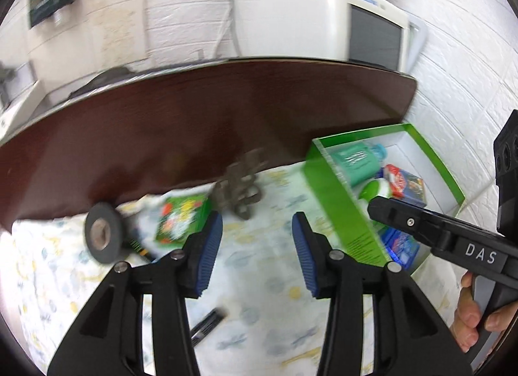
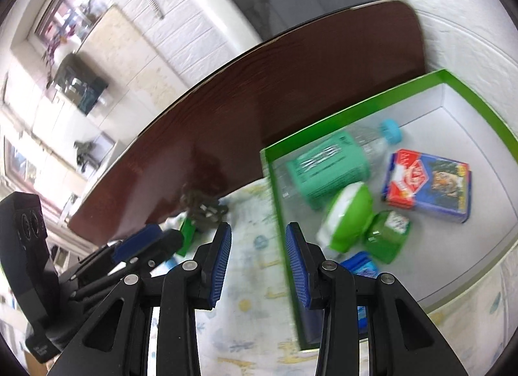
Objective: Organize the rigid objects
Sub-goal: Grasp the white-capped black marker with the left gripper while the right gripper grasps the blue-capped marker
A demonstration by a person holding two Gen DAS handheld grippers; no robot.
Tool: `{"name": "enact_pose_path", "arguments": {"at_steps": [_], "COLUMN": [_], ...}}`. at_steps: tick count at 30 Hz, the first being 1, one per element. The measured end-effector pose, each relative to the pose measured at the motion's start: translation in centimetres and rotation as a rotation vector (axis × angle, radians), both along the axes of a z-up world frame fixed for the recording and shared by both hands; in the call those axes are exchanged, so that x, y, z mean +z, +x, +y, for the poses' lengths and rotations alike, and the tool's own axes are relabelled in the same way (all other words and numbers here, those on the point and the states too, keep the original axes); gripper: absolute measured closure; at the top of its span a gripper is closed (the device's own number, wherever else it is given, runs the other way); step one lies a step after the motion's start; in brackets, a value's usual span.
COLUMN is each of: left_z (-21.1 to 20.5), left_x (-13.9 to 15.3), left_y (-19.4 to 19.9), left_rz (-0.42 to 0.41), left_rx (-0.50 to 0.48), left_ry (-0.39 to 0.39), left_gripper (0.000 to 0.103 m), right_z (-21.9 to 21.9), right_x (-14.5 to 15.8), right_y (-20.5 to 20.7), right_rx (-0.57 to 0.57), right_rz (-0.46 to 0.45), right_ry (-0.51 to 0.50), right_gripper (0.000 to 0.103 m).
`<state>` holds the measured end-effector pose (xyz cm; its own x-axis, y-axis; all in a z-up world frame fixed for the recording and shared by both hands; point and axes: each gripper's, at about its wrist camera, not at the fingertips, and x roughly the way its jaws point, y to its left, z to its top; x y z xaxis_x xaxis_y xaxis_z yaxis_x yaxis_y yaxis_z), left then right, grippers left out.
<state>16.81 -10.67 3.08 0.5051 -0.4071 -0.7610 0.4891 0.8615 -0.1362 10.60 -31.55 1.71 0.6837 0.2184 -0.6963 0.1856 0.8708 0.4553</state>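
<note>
A patterned cloth (image 1: pixel 259 282) is spread over the near part of a dark brown tabletop (image 1: pixel 194 110), and on it several rigid objects are seen, blurred by motion. The left gripper (image 1: pixel 257 243) is held above the cloth with its blue pads (image 1: pixel 212 246) parted and nothing between them; it is released and empty. Beyond it, at the far edge of the cloth, a grey metal piece (image 1: pixel 241 185) is lying, too blurred to be named more closely. To the left of that piece a green printed packet (image 1: pixel 181 222) is found, and further left a roll of black tape (image 1: pixel 103 235) is standing on its edge. A small dark stick-like object (image 1: pixel 207 327) is seen on the cloth near the left finger. At the right a green-rimmed box (image 2: pixel 356 110) with a white inside is placed on the cloth, against the white wall. Inside it a clear bottle with a teal label and a blue cap (image 2: pixel 336 165) is laid on its side toward the far left corner; a pack of playing cards (image 2: pixel 427 181) is lying to its right, a green and white container (image 2: pixel 348 217) is nearer, a small green packet (image 2: pixel 387 235) is just beside that, and a blue item (image 2: pixel 359 264) is partly hidden behind the right finger. The right gripper (image 2: pixel 258 257) is held over the box's left wall, its pads apart and gripping nothing. It is grasped by a hand (image 1: pixel 476 314) at the lower right of the left wrist view.
</note>
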Motion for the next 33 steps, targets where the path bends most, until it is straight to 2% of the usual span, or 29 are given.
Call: {"name": "enact_pose_path", "arguments": {"at_steps": [4,9,14,17,19,21,22,24,27,30,33], "left_z": [4.0,7.8,9.0,9.3,9.5,9.8,10.1,10.6,12.3,14.2,16.5], "left_x": [-1.5,-4.6,-7.7,-9.0,-9.6,-10.0,-10.0,-10.1,-10.1,-10.1,-10.2], "left_y": [-0.9,-2.5,-4.0,-4.3,-4.4,-4.4,-4.5,-4.2,-3.5,-3.4,-3.2], "left_rz": [0.017,0.073,0.105,0.114,0.134,0.136,0.129,0.139,0.169,0.154,0.169], "left_rx": [0.036,0.024,-0.024,-0.047,-0.069,-0.070,-0.067,-0.055,-0.009,0.065,0.131], "left_ry": [0.024,0.062,0.134,0.149,0.137,0.132,0.129,0.120,0.072,0.084,0.056], "left_gripper": [0.056,0.056,0.056,0.056,0.058,0.070,0.073,0.087,0.089,0.089,0.089], "right_z": [4.0,8.6,12.9,15.3,16.8,18.2,18.8,19.7,20.7,21.4,21.9], "right_x": [-0.4,-0.9,-1.8,-2.8,-3.5,-4.3,-4.7,-5.4,-6.7,-7.6,-8.2], "right_y": [1.2,2.5,3.6,4.3,4.9,5.7,6.0,6.9,8.1,9.0,9.6], "right_rx": [0.089,0.197,0.312,0.368,0.408,0.439,0.452,0.471,0.504,0.506,0.506], "right_rz": [0.023,0.048,0.087,0.118,0.135,0.152,0.156,0.168,0.190,0.204,0.205], "right_ry": [-0.039,-0.101,-0.174,-0.223,-0.250,-0.288,-0.309,-0.340,-0.361,-0.382,-0.398], "right_gripper": [0.065,0.065,0.065,0.065,0.065,0.064,0.064,0.064,0.064,0.064,0.064]}}
